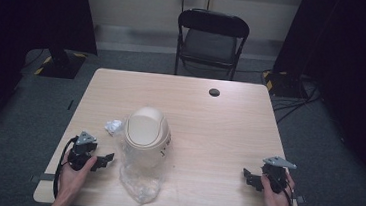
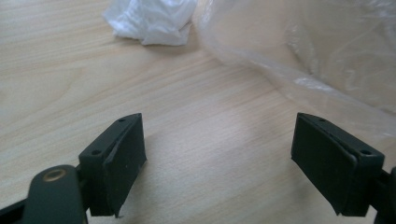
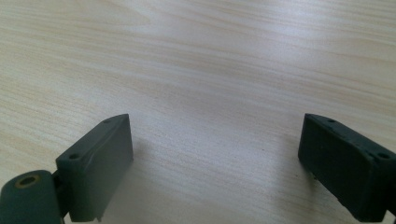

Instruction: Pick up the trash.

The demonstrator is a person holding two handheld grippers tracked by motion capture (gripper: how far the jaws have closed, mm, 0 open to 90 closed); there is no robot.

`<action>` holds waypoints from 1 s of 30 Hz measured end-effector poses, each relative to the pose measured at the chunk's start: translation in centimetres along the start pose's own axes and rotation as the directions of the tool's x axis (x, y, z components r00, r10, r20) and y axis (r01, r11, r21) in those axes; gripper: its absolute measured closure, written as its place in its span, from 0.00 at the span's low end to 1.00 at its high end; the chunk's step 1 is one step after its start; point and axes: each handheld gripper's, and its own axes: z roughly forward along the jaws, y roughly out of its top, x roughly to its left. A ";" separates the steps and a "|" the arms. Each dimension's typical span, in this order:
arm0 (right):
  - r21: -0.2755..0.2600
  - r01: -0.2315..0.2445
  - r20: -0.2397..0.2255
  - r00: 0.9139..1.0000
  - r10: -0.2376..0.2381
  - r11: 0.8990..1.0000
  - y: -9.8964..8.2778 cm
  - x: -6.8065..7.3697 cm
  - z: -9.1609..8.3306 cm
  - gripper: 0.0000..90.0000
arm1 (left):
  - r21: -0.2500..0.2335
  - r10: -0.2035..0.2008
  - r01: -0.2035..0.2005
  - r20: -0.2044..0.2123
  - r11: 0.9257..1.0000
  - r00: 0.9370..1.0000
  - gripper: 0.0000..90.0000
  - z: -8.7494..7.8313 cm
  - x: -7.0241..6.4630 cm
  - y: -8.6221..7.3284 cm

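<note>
High view: beige domed bin (image 1: 146,136) with a swing lid sits a bit left of the table's middle, standing on or in a clear plastic bag (image 1: 139,182) that trails toward the near edge. Crumpled white wad (image 1: 113,126), tissue or plastic, lies just left of the bin, touching or nearly so.

Left gripper (image 1: 101,160) rests near the front left edge, jaws wide apart and empty, pointing toward the bag, close to it but apart. Left gripper view confirms it: bare wood between the jaws, bag film (image 2: 327,56) ahead to the right, white wad (image 2: 149,18) ahead to the left. Right gripper (image 1: 251,179) sits well off at the front right, jaws spread with nothing between them; the right gripper view has plain wood grain under it.

Handling, my guess: the bag is thin, limp and slippery, will bunch and slide; pinch a fold at the loose near end, not a flat stretch. The bin looks like light, hard plastic with a smooth, rounded top, poor to grip on the dome; the rim or lid edge is better, and the lid may swing. The wad is soft and near weightless; grab anywhere.

Table (image 1: 228,137) is light wood laminate, smooth, with a small dark round cap (image 1: 214,92) near the far side. Room: grey carpet, black folding chair (image 1: 211,40) behind the table, dark curtains at both sides, cables on the floor at right.
</note>
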 end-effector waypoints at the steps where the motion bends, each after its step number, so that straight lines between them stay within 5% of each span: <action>1: 0.000 0.000 0.000 1.000 0.000 1.000 0.0 0.0 0.0 0.10 | -0.011 -0.003 0.003 0.003 1.000 1.000 0.19 -0.2 -0.1 0.0; 9: 0.001 0.005 -0.003 1.000 -0.005 1.000 0.0 0.0 0.0 0.10 | -0.057 -0.031 0.034 0.057 0.998 0.998 0.21 -1.7 -0.3 0.8; 16: 0.001 0.006 -0.004 1.000 -0.006 1.000 0.1 0.0 0.1 0.10 | -0.086 0.039 -0.027 0.142 0.996 0.989 0.21 -3.1 -1.2 2.3; 20: 0.000 0.006 -0.004 1.000 -0.006 1.000 0.1 0.0 0.1 0.10 | -0.096 0.066 -0.052 0.142 0.994 0.988 0.22 -3.5 -1.7 3.0; 30: 0.000 0.007 -0.004 1.000 -0.007 1.000 0.1 -0.1 0.1 0.10 | -0.170 0.075 -0.043 0.189 0.984 0.979 0.24 -4.8 -2.4 5.4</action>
